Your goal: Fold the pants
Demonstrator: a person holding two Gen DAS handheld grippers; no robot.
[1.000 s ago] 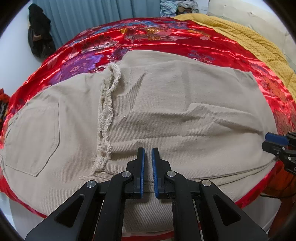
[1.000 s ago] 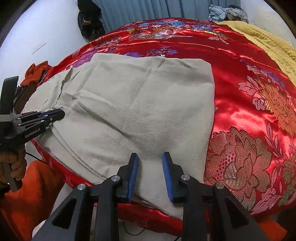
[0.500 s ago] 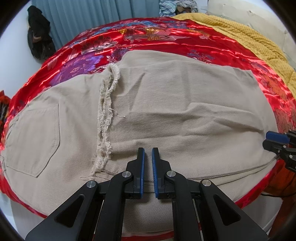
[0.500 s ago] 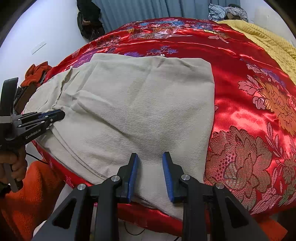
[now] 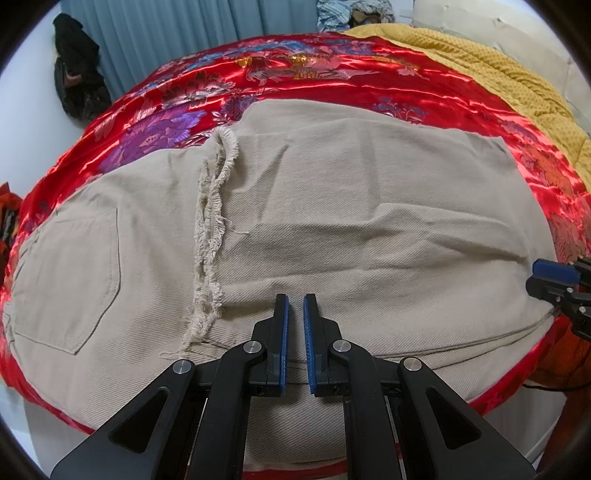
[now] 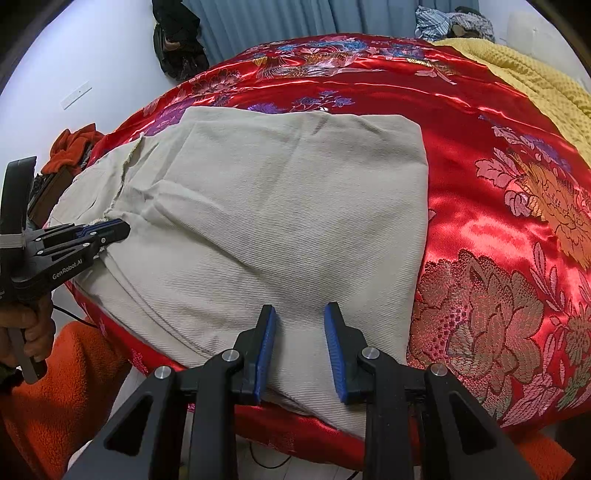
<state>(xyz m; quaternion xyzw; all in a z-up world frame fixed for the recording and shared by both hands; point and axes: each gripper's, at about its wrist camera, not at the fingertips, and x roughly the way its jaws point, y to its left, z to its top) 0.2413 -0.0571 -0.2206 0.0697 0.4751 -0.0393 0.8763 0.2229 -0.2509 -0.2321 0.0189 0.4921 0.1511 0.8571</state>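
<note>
Beige pants (image 5: 369, 221) flat on a bed, on a red satin cover (image 5: 295, 70), near the front edge. Already folded once lengthwise by the look of it, and once more across: frayed hems (image 5: 212, 229) lying over the seat part, just beside the back pocket (image 5: 70, 277). Probably one more fold left, plus smoothing of a few creases across the upper layer.

Left tongs (image 5: 294, 325) low over the near edge of the pants, blue pads nearly together with a narrow gap, no cloth visibly pinched between them. Right tongs (image 6: 300, 347) further open, poised over the folded end near the bed edge, holding nothing; contact with the cloth impossible to tell.

Shiny floral cover, likely slippery under cloth. Yellow blanket (image 6: 535, 85) on the far right side. Blue-grey curtain (image 5: 166, 40) behind, dark clothes (image 5: 77, 85) hanging by a white wall, a bundle of clothes (image 6: 454, 22) at the far end.
</note>
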